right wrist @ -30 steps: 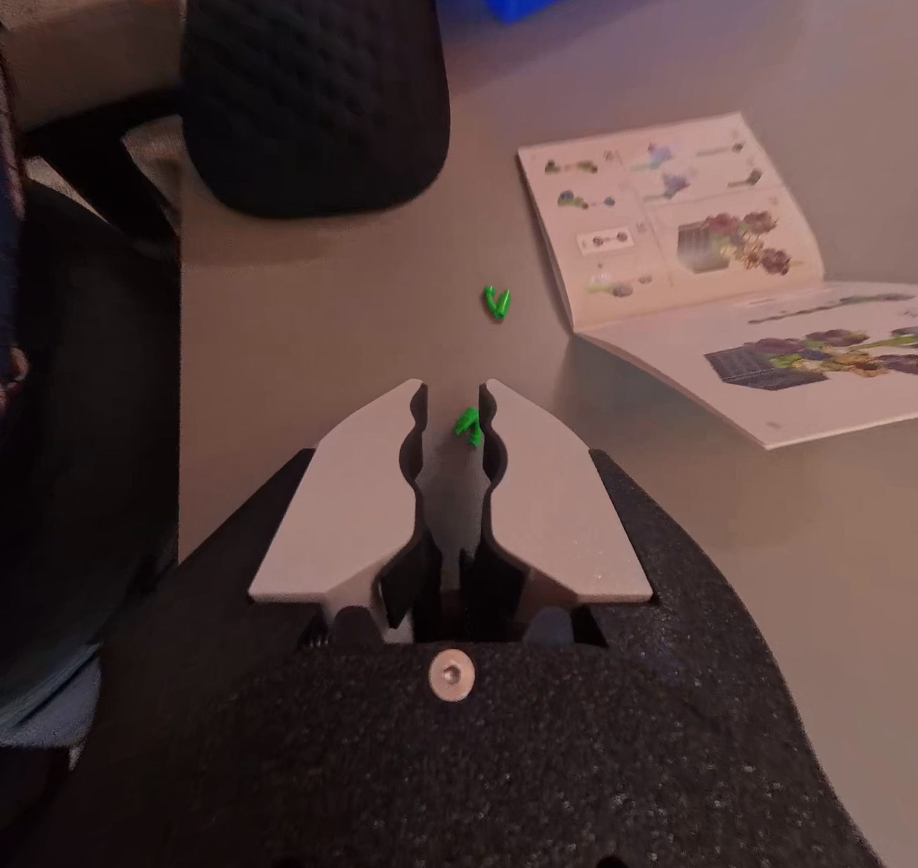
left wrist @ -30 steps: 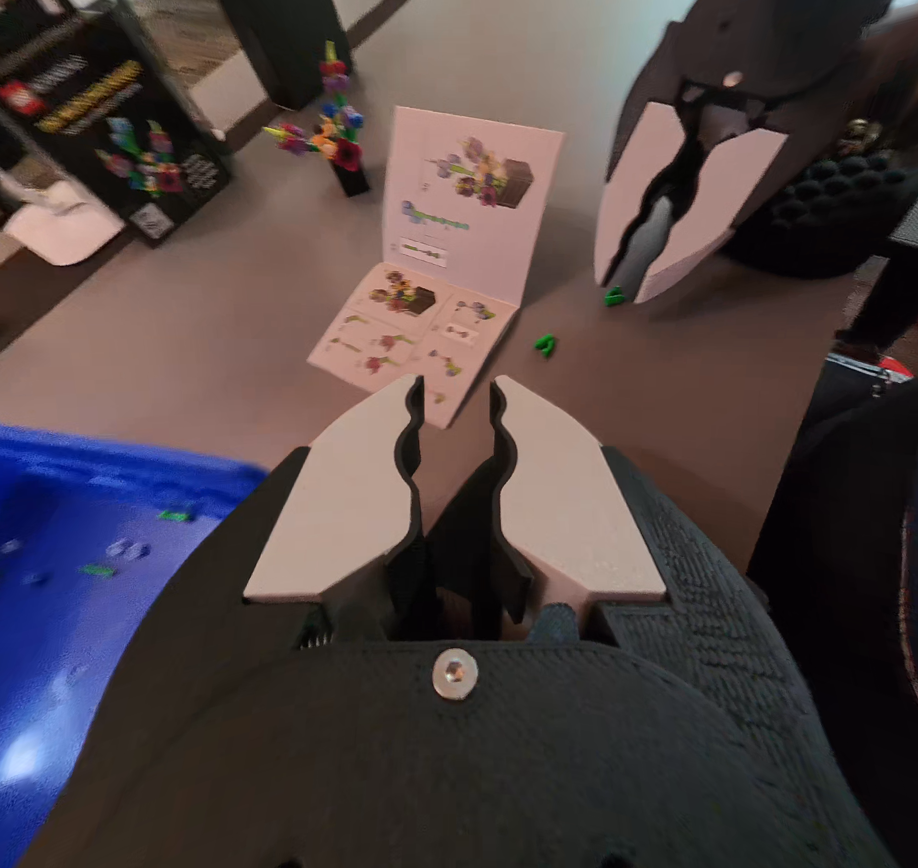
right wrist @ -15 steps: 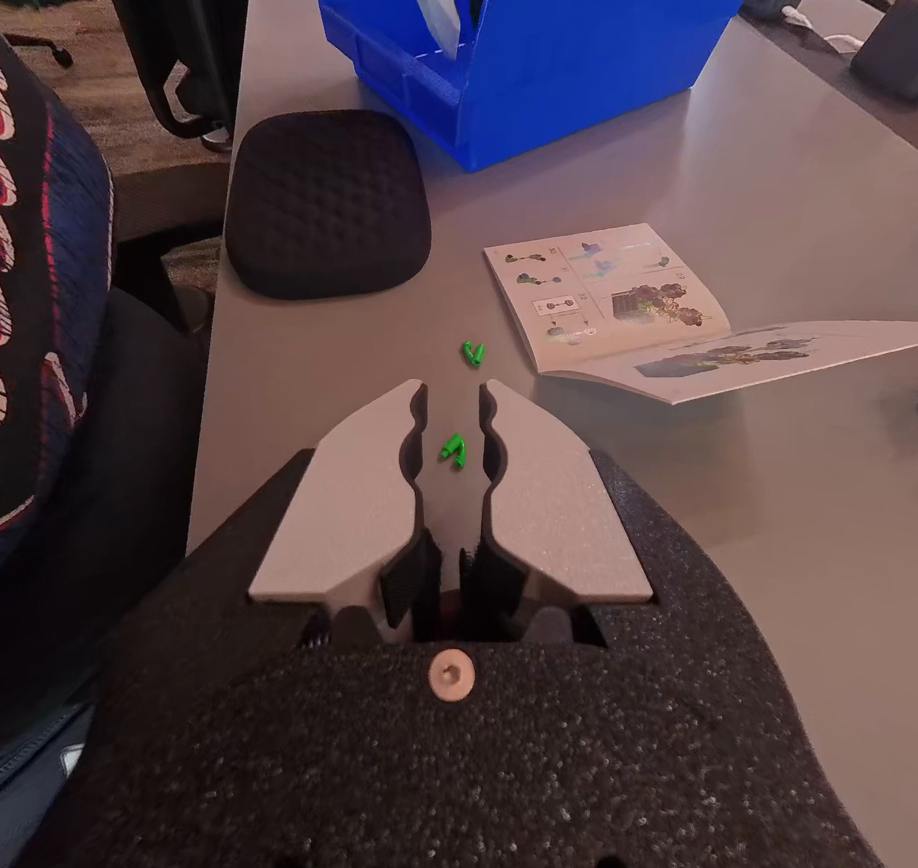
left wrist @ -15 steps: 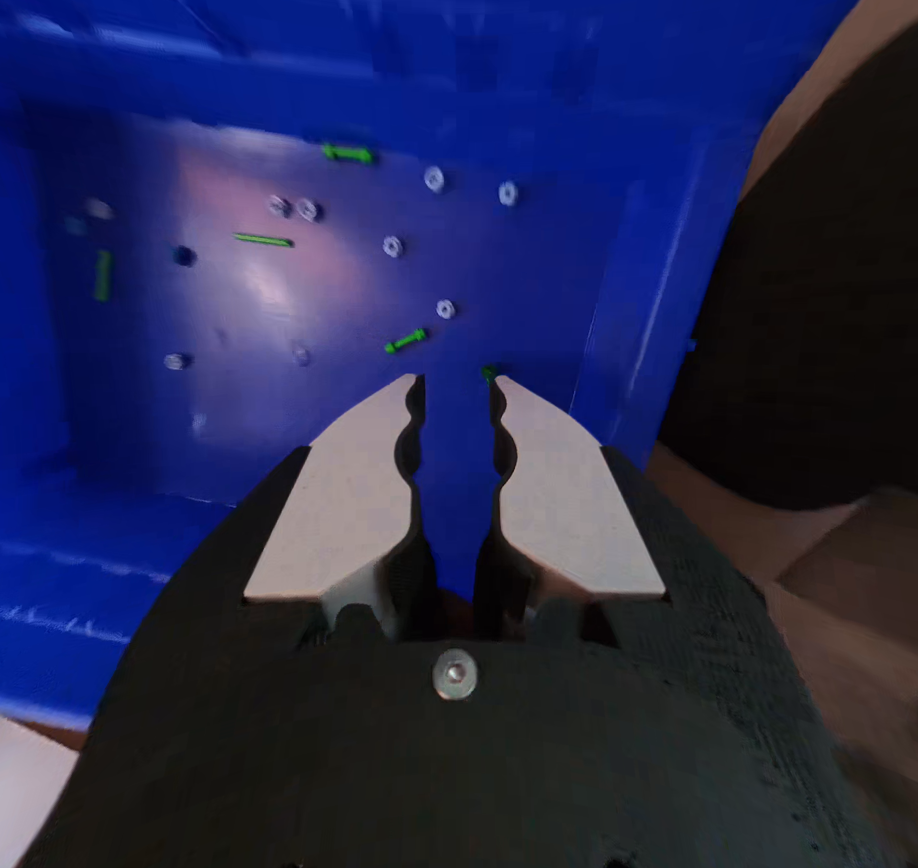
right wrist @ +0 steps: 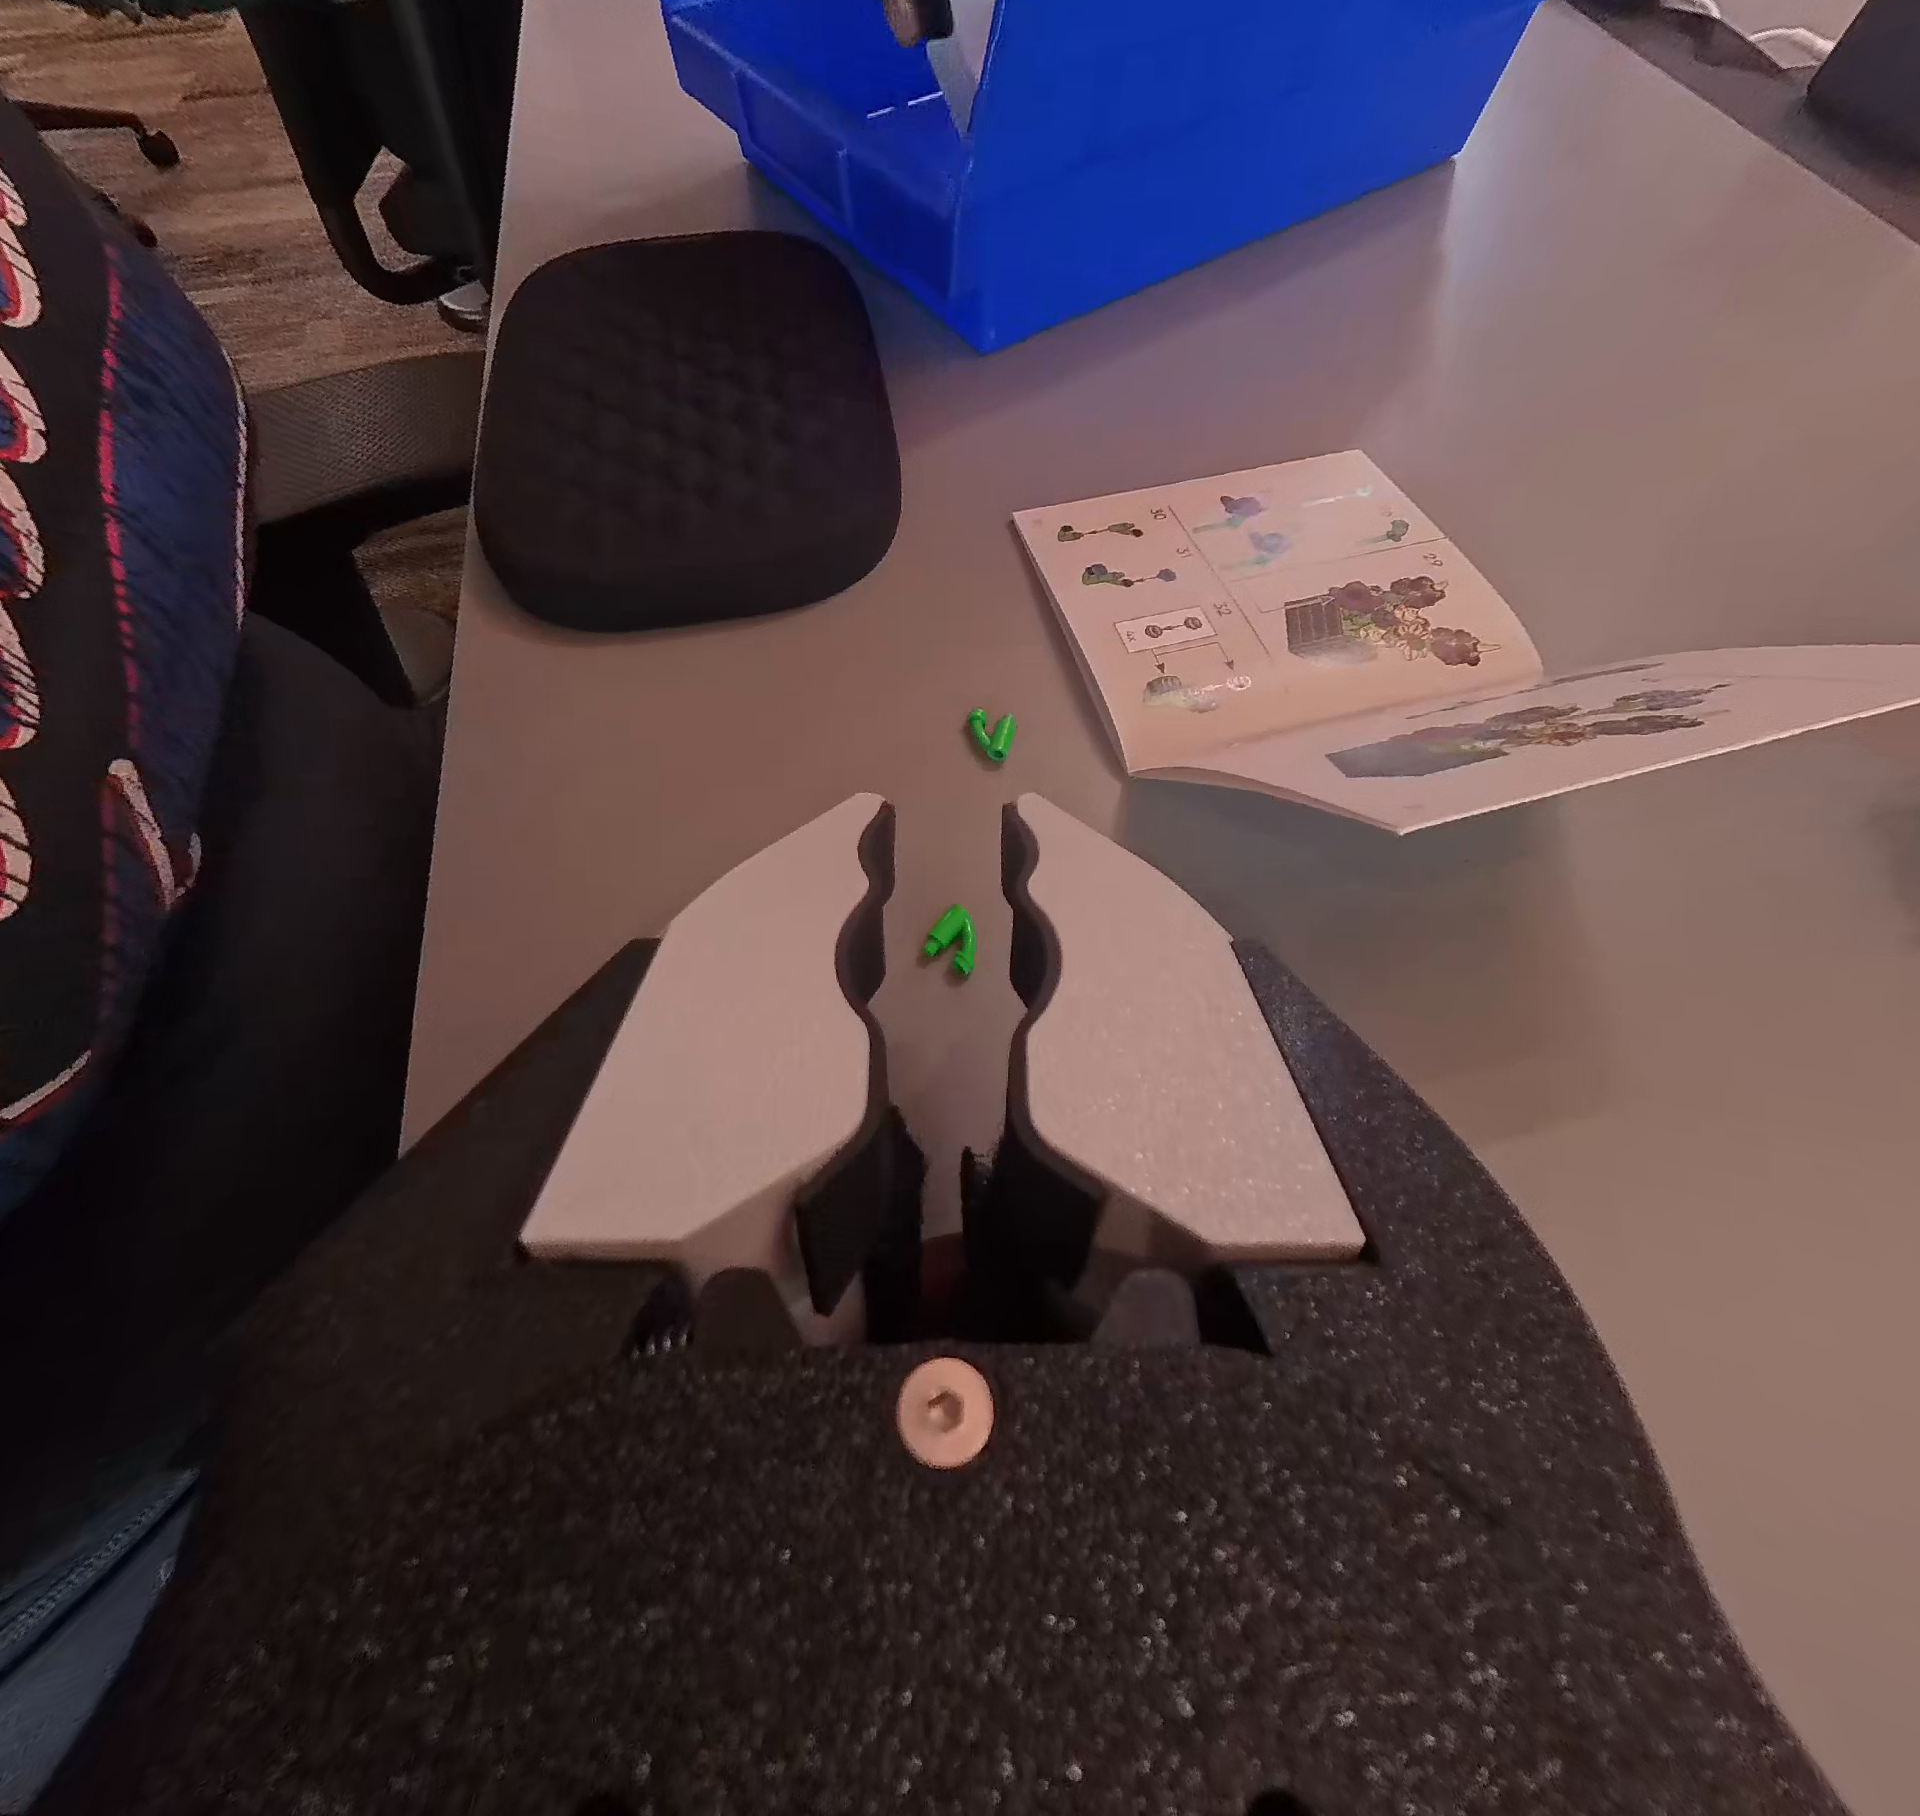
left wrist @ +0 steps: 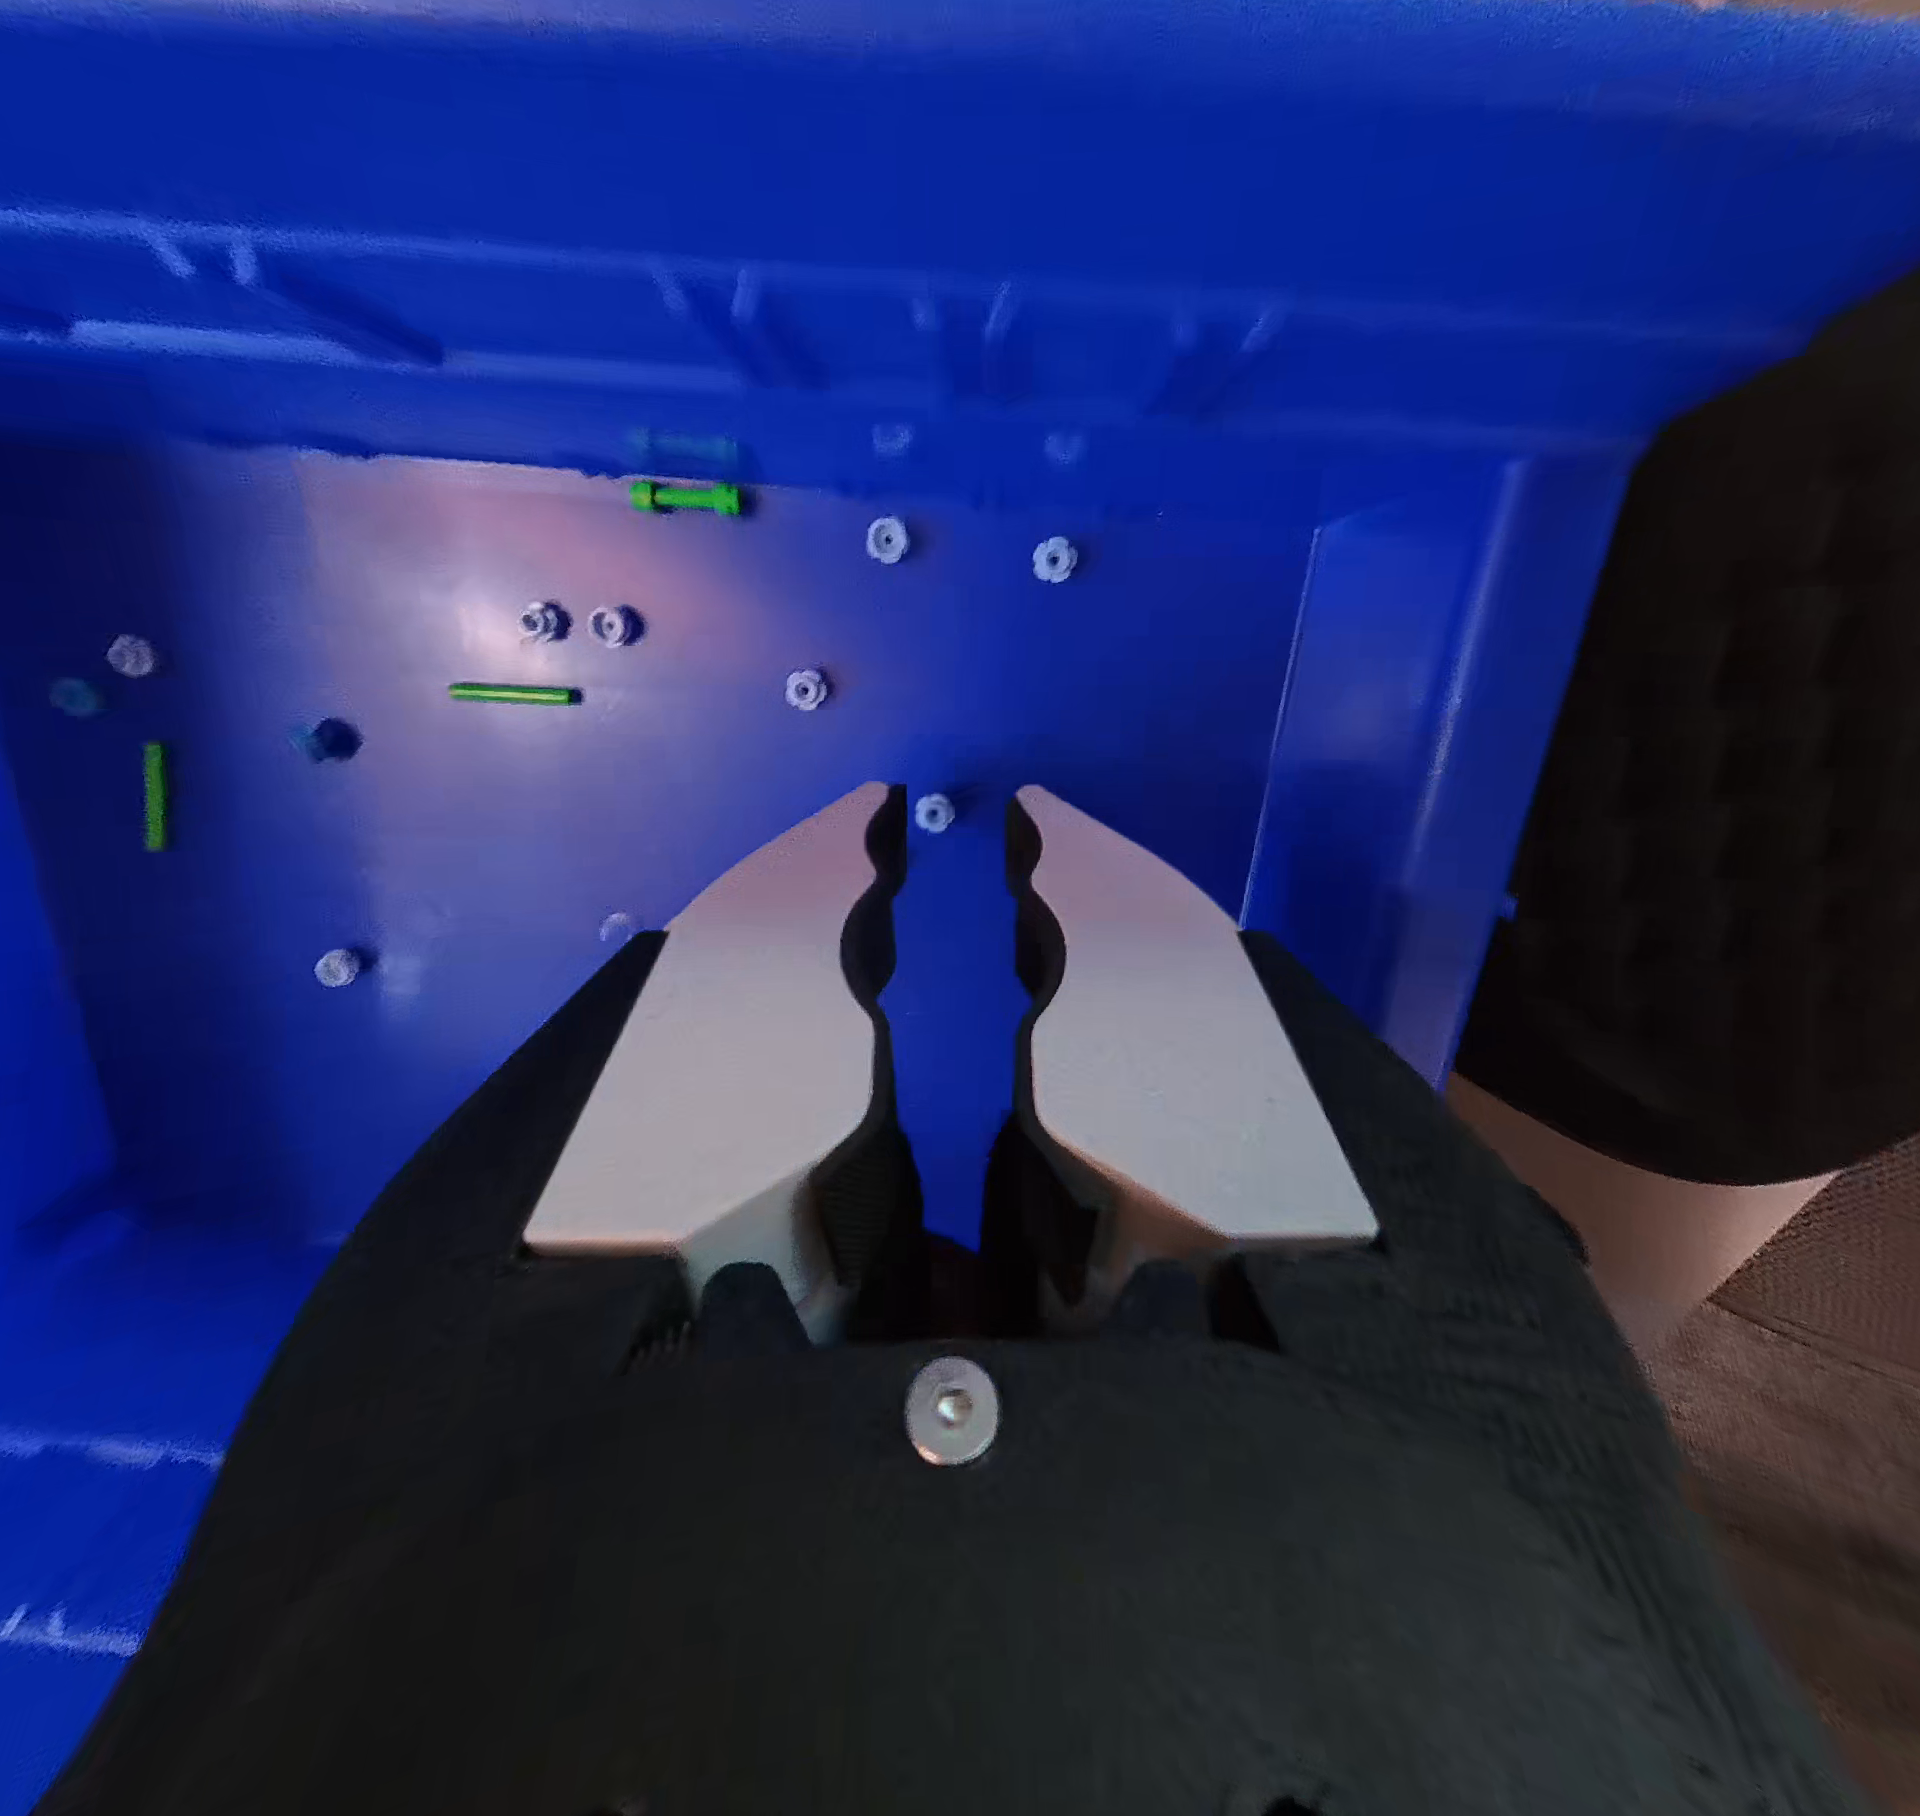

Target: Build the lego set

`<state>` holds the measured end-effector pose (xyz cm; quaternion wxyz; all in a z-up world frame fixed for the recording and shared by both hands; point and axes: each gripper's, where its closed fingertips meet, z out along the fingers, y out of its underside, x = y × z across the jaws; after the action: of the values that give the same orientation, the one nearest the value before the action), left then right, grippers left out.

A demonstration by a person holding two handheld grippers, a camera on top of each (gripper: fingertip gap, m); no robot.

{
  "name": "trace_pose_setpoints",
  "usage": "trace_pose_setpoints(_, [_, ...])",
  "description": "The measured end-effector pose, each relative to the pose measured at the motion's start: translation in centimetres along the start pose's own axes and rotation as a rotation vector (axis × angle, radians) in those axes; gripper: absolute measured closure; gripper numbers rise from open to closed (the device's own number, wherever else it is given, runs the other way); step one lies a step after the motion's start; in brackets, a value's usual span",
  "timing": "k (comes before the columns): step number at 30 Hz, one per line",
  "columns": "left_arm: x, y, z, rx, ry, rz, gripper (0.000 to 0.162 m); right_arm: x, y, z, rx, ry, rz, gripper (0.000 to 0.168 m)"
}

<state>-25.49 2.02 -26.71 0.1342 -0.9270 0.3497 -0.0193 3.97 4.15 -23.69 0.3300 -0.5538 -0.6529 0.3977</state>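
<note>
The open instruction booklet (right wrist: 1278, 603) on the tabletop (right wrist: 1455, 1091) carries small printed step numbers beside its pictures.

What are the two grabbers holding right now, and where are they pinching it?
Nothing. The left hand-held gripper is open above a small white flower piece in the blue bin. The right hand-held gripper is open above a green piece.

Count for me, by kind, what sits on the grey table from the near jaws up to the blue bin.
Green Lego pieces: 2
Black pad: 1
Open instruction booklet: 1
Blue bin: 1
Total: 5
</note>
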Motion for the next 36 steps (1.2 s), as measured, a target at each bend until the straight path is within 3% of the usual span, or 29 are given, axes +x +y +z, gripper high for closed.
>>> trace_pose_setpoints(4, [-0.4, 1.3, 1.0, -0.094, -0.04, 0.039, 0.144, 0.0, -0.2, -0.1, 0.015, 0.015, -0.014, 0.149])
trace_pose_setpoints(16, [0.0, 1.1, 1.3, -0.034, 0.031, -0.031, 0.155, 0.0, -0.1, -0.1, 0.011, 0.014, -0.013, 0.149])
trace_pose_setpoints(21, [-0.4, 0.9, 0.2, -0.017, -0.044, -0.028, 0.155, 0.1, -0.1, -0.1, 0.01, 0.012, -0.004, 0.149])
trace_pose_setpoints(24, [0.8, -1.5, -2.7, 0.085, -0.09, 0.005, 0.155, 0.1, 0.0, 0.0, 0.005, 0.014, -0.001, 0.149])
trace_pose_setpoints(28, [5.8, -6.5, -5.8, 0.27, -0.06, 0.122, 0.155, 0.3, 0.2, 0.1, -0.01, 0.016, 0.012, 0.149])
trace_pose_setpoints(36, [15.2, -11.9, -2.9, 0.314, 0.116, 0.284, 0.155, 0.2, 0.1, 0.1, -0.003, 0.018, 0.003, 0.149])
